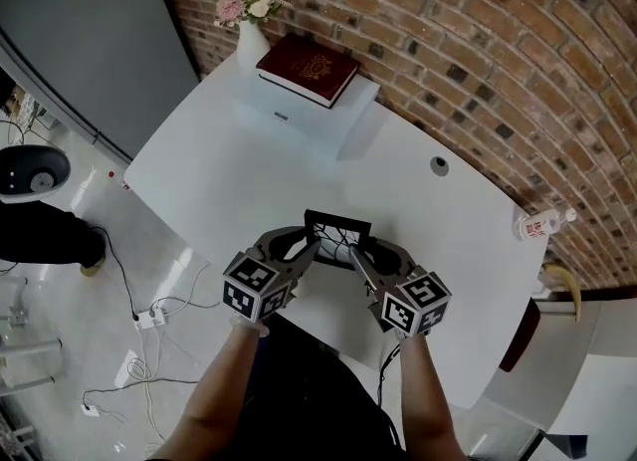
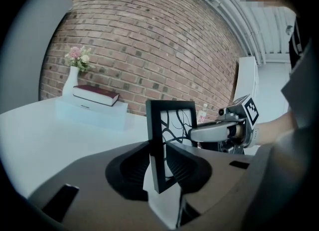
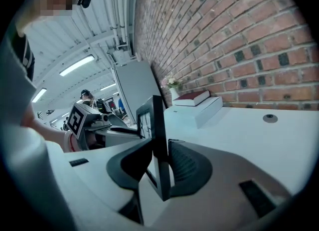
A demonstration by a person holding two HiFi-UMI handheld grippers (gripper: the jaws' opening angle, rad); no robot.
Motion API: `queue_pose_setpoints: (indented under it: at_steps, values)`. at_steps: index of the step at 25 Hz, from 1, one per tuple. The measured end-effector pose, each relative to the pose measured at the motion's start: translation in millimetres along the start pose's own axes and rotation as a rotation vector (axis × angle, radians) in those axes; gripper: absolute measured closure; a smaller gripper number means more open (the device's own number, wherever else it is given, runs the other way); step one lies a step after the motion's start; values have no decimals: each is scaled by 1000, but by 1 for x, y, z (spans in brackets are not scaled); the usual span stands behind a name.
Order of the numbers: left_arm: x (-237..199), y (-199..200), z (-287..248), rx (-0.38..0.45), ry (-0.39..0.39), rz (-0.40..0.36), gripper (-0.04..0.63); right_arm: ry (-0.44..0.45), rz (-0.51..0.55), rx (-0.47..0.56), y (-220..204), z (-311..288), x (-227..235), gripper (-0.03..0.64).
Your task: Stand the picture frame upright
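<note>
Your left forearm (image 1: 214, 394) and right forearm (image 1: 430, 399) rise from 6 o'clock in the head view. Your left hand-held gripper (image 1: 311, 248) is closed on the left side rail of the picture frame (image 1: 337, 229), and your right hand-held gripper (image 1: 360, 254) is clamped on its right side rail. Each gripper view shows the black edge pinched between the ribbed pads.

The picture frame stands upright between the two, black-bordered around a white picture of dark curving lines. It is at the near edge of the white worktop (image 1: 229, 180). You cannot tell from these views whether its bottom edge touches the worktop.

Well apart at 12 o'clock from the frame, a dark red book (image 1: 307, 69) lies on a white box (image 1: 328, 120) against the brick wall (image 1: 478, 41). At 11 o'clock a white vase (image 1: 251, 43) of flowers stands just beside the box. A small bottle (image 1: 542, 223) lies at 3 o'clock near the worktop's edge. Cables (image 1: 149, 320) trail over the floor (image 1: 60, 349) at 8 o'clock.
</note>
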State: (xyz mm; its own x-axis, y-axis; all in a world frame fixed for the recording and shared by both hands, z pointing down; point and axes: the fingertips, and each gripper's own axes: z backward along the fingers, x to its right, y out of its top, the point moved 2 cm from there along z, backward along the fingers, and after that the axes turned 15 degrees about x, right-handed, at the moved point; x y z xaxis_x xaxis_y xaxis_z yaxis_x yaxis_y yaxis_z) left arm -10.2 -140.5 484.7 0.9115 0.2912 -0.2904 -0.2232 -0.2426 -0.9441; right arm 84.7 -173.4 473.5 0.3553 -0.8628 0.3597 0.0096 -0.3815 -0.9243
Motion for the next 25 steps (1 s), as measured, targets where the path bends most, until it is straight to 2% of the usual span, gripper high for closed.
queue_pose_setpoints:
  at_steps: [6,11,25]
  values:
    - [-8,17,-54,-3,-88,-16,489,-99,24,31,26,-4,40,515]
    - [-16,27,-97,-30,-142,-27,489,-174,5,66,39,-12,76,515]
    - [-44,40,-195,-60,-165,-51,491,-279,-3,121,65,-38,162,516]
